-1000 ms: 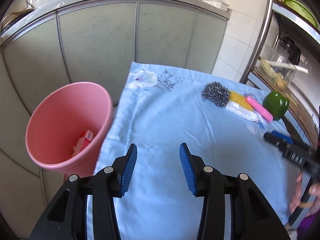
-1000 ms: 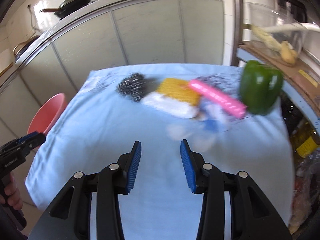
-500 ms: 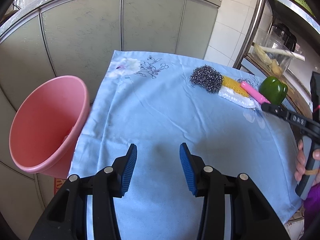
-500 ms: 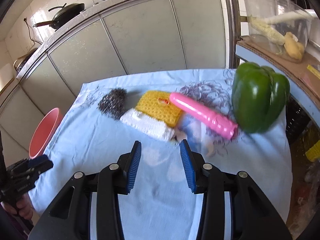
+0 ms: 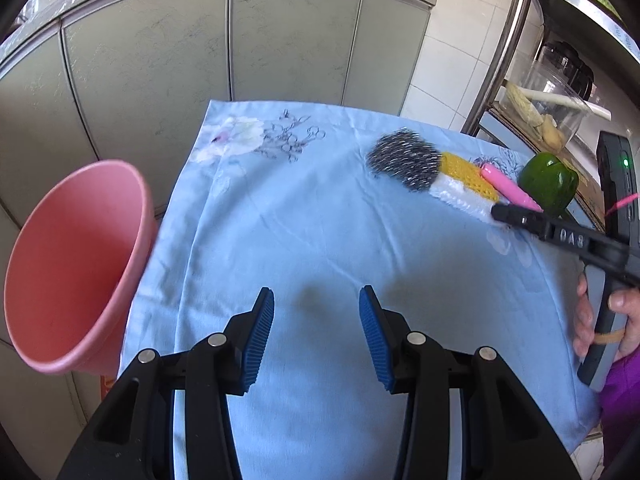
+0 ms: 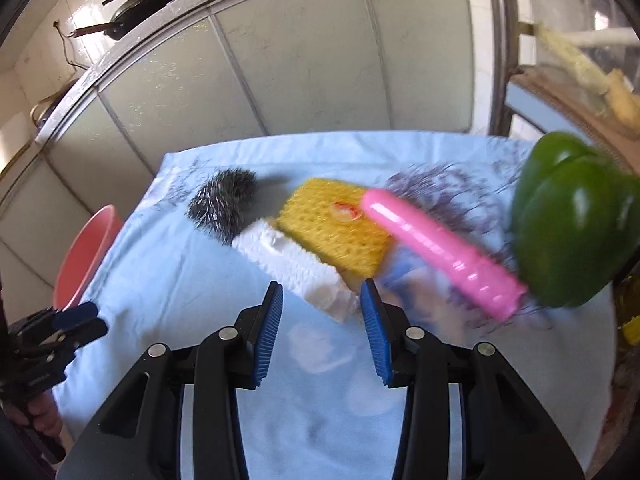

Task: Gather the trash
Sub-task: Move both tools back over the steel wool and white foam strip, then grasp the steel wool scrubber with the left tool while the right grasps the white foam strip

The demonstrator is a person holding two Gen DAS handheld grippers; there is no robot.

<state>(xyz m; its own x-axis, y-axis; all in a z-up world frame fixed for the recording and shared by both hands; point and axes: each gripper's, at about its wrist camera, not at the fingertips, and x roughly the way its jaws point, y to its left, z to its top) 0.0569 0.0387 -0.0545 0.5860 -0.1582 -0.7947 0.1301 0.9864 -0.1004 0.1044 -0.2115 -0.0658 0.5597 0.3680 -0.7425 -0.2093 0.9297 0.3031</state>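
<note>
A pink bin (image 5: pixel 76 268) stands off the table's left edge; it also shows in the right wrist view (image 6: pixel 86 254). On the blue cloth lie a steel wool ball (image 6: pixel 226 206), a yellow and white knitted cloth (image 6: pixel 316 240), a pink tube (image 6: pixel 440 258) and a green pepper (image 6: pixel 576 220). My right gripper (image 6: pixel 322 300) is open, its fingertips either side of the white end of the knitted cloth. My left gripper (image 5: pixel 316 316) is open and empty over bare cloth. The right gripper also shows in the left wrist view (image 5: pixel 520 216).
Grey cabinet doors (image 5: pixel 224 44) stand behind the table. A metal rack (image 5: pixel 504 40) with a clear jug (image 5: pixel 548 104) stands at the right. The blue tablecloth (image 5: pixel 320 232) hangs over the table's edges.
My right gripper has moved forward, up to the knitted cloth and pink tube. My left gripper has drawn back and turned right, so the bin sits farther left.
</note>
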